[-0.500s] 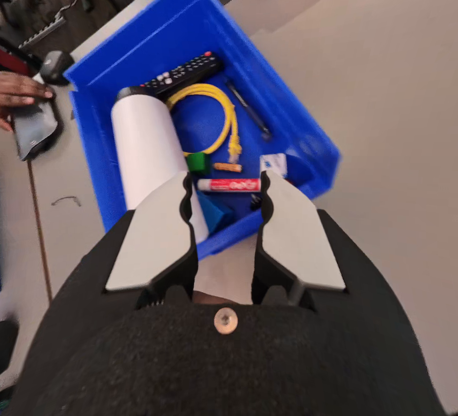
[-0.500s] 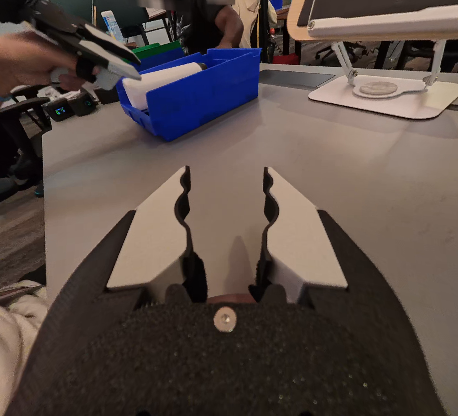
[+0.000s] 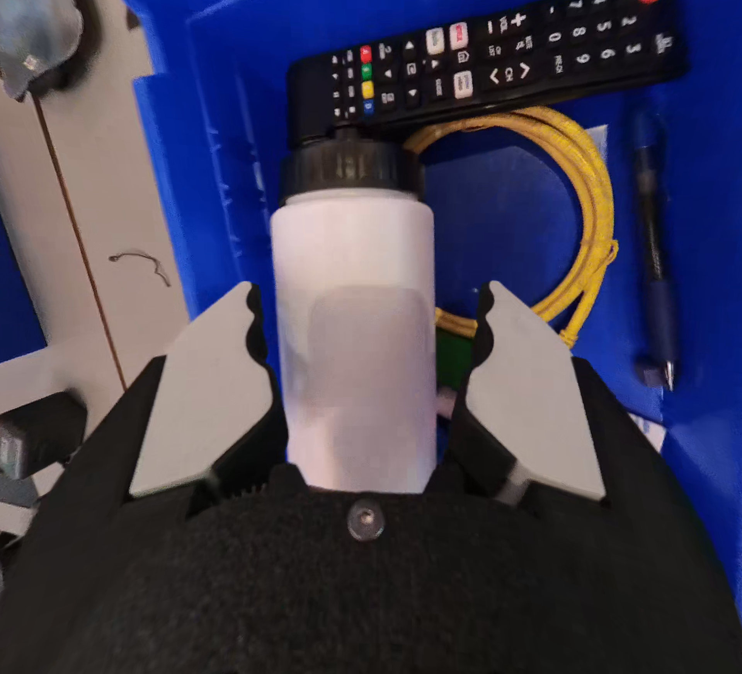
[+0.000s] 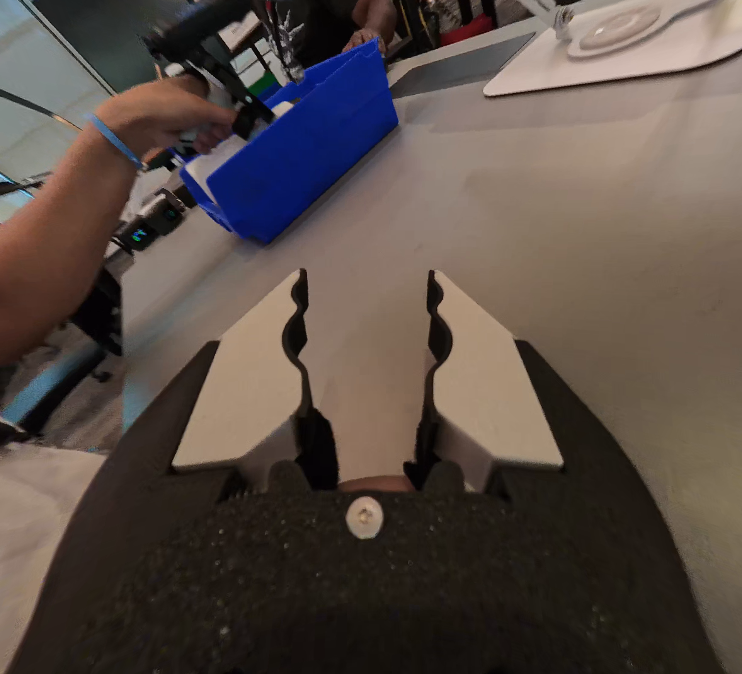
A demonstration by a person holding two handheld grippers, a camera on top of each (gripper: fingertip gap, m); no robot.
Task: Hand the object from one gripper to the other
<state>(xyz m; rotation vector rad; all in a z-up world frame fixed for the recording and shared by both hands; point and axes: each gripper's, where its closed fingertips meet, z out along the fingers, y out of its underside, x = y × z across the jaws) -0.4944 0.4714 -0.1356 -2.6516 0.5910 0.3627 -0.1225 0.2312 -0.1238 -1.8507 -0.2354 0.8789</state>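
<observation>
Inside one blue bin (image 3: 208,100): one white bottle (image 3: 353,293) between the spread left gripper (image 3: 367,327), one remote (image 3: 482,56); right gripper (image 4: 367,293) spread, empty.

Soft, even indoor light, with no hard glare. The left wrist view is smeared by motion blur, worst at its left edge and top. In the right wrist view the person's hand (image 4: 160,120) at upper left is blurred; wide-angle bending warps both frames' edges.
</observation>
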